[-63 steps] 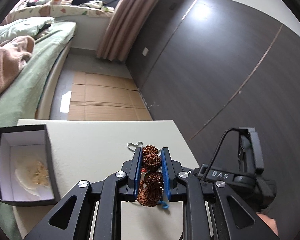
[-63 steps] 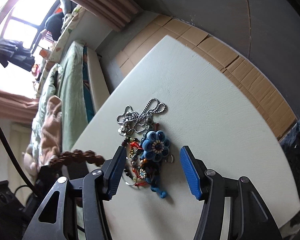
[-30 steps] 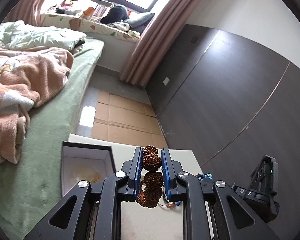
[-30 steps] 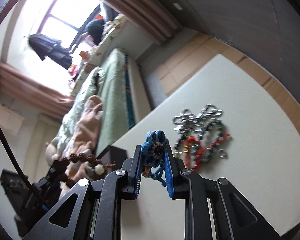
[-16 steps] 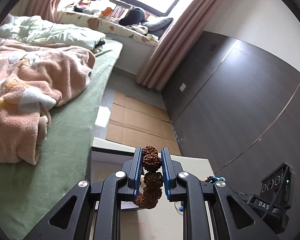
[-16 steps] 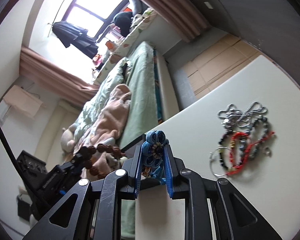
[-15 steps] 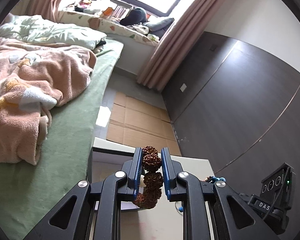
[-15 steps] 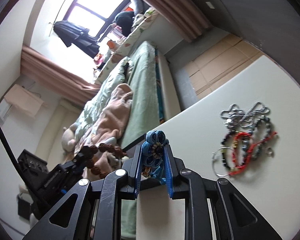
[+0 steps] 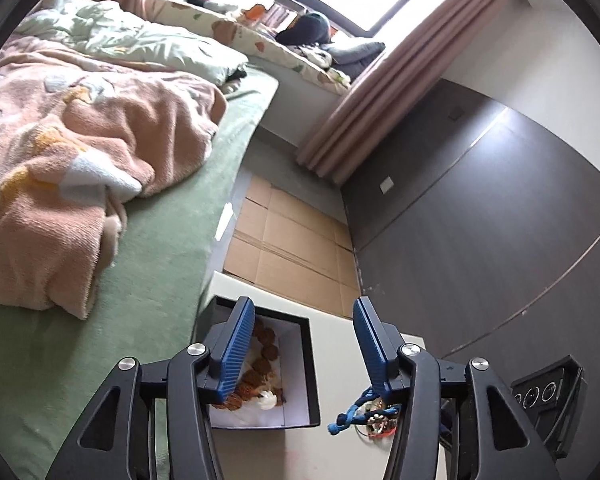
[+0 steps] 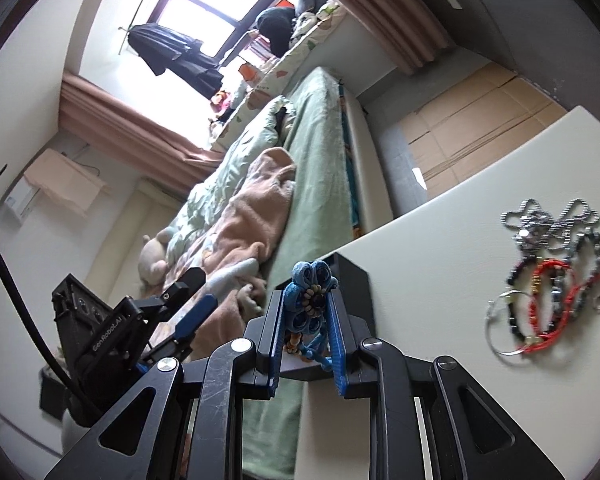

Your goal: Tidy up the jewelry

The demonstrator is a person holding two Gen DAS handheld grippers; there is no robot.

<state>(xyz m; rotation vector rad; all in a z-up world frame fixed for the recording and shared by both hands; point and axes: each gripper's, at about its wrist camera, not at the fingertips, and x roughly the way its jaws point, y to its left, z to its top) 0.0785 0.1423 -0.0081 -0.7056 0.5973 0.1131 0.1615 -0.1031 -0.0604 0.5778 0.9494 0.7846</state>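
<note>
My left gripper (image 9: 302, 344) is open and empty above a black box (image 9: 309, 372) with a white lining. The brown bead bracelet (image 9: 262, 364) lies inside the box. My right gripper (image 10: 305, 320) is shut on a blue flower ornament (image 10: 310, 284) with a blue cord and holds it just beside the box (image 10: 354, 280). The ornament's cord (image 9: 350, 412) also shows in the left wrist view. A pile of jewelry (image 10: 552, 272) lies on the white table (image 10: 440, 240) to the right: a silver chain, red and dark bead bracelets, a ring.
A bed with a green sheet and a pink blanket (image 9: 60, 160) stands close along the table's left side. Cardboard (image 9: 292, 248) covers the floor beyond the table. A dark wall (image 9: 480, 220) runs on the right.
My left gripper has opened and the brown bead bracelet has dropped into the box. My right gripper has carried the blue ornament closer to the box.
</note>
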